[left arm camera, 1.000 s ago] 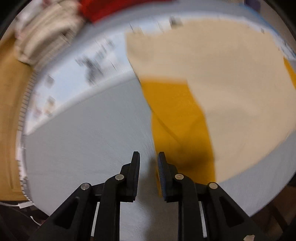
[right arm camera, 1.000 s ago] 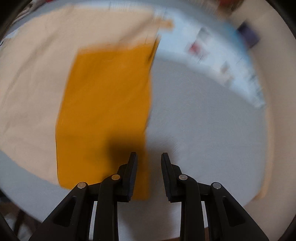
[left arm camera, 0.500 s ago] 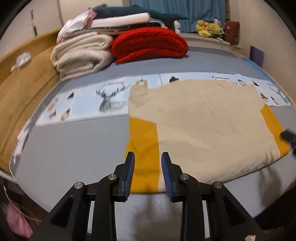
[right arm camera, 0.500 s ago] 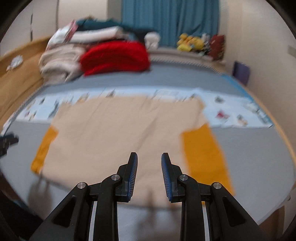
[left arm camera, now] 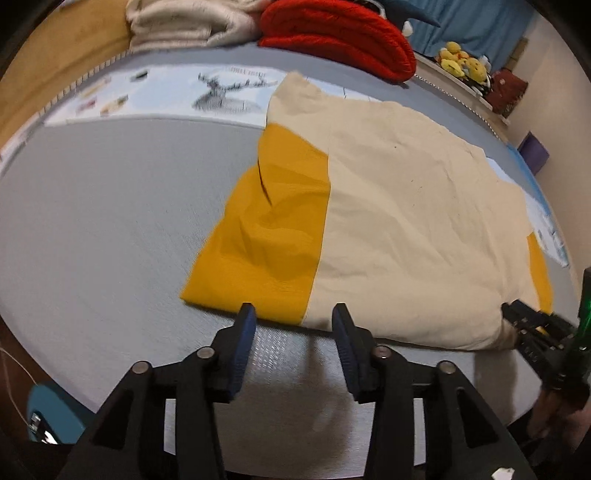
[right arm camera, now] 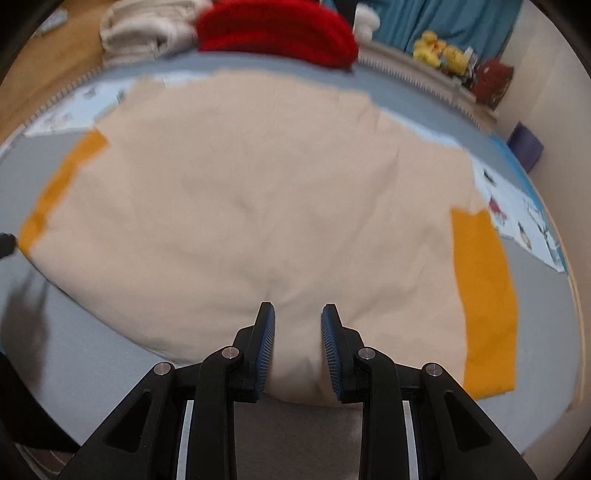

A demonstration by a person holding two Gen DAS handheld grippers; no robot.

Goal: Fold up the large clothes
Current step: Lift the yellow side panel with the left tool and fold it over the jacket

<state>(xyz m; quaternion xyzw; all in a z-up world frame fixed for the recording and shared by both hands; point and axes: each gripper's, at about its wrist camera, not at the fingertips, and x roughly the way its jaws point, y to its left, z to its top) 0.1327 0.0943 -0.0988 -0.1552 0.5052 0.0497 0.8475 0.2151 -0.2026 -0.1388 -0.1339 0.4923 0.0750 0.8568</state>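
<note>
Left gripper [left arm camera: 291,314]: jaws spread, just been opening, nothing between them; held just short of the near hem of the garment [left arm camera: 399,221], at the seam where the orange sleeve [left arm camera: 269,229] meets the cream body.

Right gripper [right arm camera: 297,317]: jaws part-open over the cream near hem; cloth is seen between the pads, but whether it is pinched cannot be told.

Garment is laid flat on the grey bed cover [left arm camera: 103,221].

Risks: only the top layer may be caught at the hem, so the fold is skewed; uneven lifting by the two grippers, so the sleeve is dragged and bunched.

Containers: none seen. Folded blankets [left arm camera: 332,29] are stacked at the far side, well apart.
</note>
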